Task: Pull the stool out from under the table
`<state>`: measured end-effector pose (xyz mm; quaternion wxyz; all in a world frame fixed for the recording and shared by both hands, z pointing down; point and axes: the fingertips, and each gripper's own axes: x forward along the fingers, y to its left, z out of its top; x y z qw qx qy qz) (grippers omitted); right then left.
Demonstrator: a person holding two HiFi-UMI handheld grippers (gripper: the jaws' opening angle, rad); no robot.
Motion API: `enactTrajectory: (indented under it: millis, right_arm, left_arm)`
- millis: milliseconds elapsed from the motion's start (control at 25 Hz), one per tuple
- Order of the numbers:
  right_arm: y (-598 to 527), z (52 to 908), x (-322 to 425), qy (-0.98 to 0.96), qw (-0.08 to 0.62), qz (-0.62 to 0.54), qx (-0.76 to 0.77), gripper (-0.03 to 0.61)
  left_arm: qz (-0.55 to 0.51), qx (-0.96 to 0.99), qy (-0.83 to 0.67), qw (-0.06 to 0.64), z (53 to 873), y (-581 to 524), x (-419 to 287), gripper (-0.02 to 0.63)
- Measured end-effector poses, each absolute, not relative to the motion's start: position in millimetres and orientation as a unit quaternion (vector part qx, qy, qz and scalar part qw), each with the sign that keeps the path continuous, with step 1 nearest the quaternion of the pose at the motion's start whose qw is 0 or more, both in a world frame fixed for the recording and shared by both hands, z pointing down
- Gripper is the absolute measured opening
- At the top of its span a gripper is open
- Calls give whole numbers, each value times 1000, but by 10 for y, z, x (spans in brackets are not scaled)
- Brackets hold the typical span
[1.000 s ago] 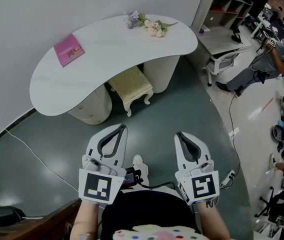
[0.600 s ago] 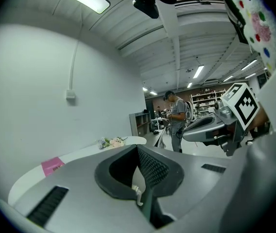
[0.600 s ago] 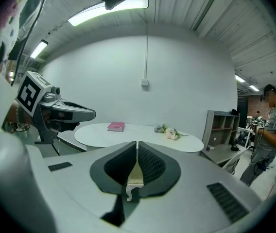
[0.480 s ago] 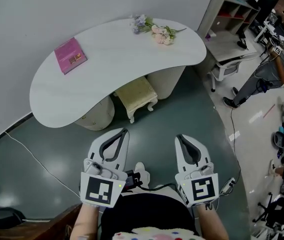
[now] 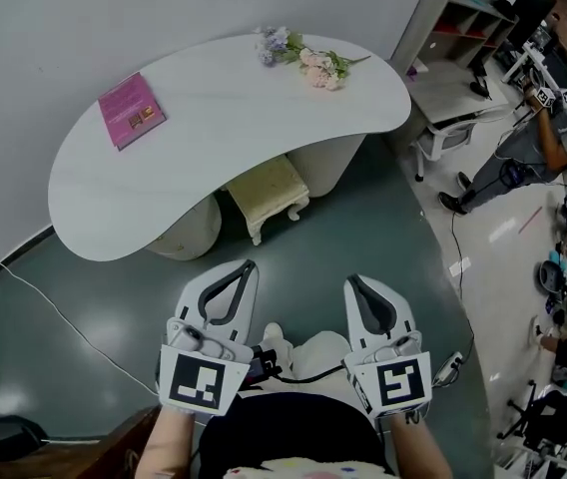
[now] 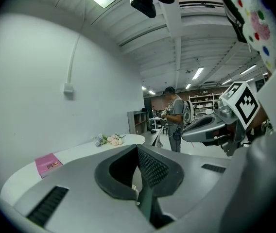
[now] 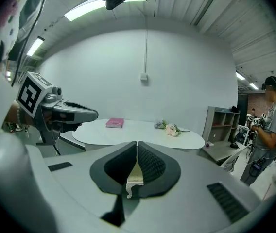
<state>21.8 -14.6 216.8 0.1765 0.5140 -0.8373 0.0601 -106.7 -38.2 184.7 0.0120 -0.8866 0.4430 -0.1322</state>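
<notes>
Head view looks steeply down on a curved white table (image 5: 214, 118) against the far wall, with a pink book (image 5: 131, 111) toward its left end and flowers (image 5: 308, 58) toward its far right. The stool (image 5: 267, 190), cream with carved legs, sits on the floor (image 5: 383, 218) tucked between the two pedestals (image 5: 325, 163) under the table's near edge. Its far part is under the top and its near part pokes out. The left hand-held gripper (image 5: 248, 263) and right hand-held gripper (image 5: 350, 279) hover side by side at the near edge of the scene, well apart from the stool and pointing toward it. Each has its jaws pressed together with nothing held. In the right gripper view the stool shows only as a distant shape beyond the closed tips. A person (image 5: 553, 143) stands off to the far right, away from the work. The step in hand looks like the approach: no contact with the stool yet, and it is not yet pulled out. The next move likely calls for closing the gap, lowering toward the seat, and spreading at least one pair of jaws to take the seat's near rim or a leg. After that comes a straight draw toward the near side, keeping the legs clear of both pedestals.
</notes>
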Motion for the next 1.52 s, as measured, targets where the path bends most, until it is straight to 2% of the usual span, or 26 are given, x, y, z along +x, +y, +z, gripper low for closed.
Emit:
enactTrajectory:
  millis: [520,800,1520]
  right_arm:
    - [-163,2218,275,-841,180,60,507,38]
    - [-289,2216,335,-850,186,52,490,38]
    - [-462,2308,554,-874,159,66,455,38]
  left_arm:
    - [-134,-879,457,-5,1928,-333,-1052,17]
    - [-136,-873,469,11,1871,-420,-999,17]
    - [-130,-842,522,-34,2000,-519,-834,17]
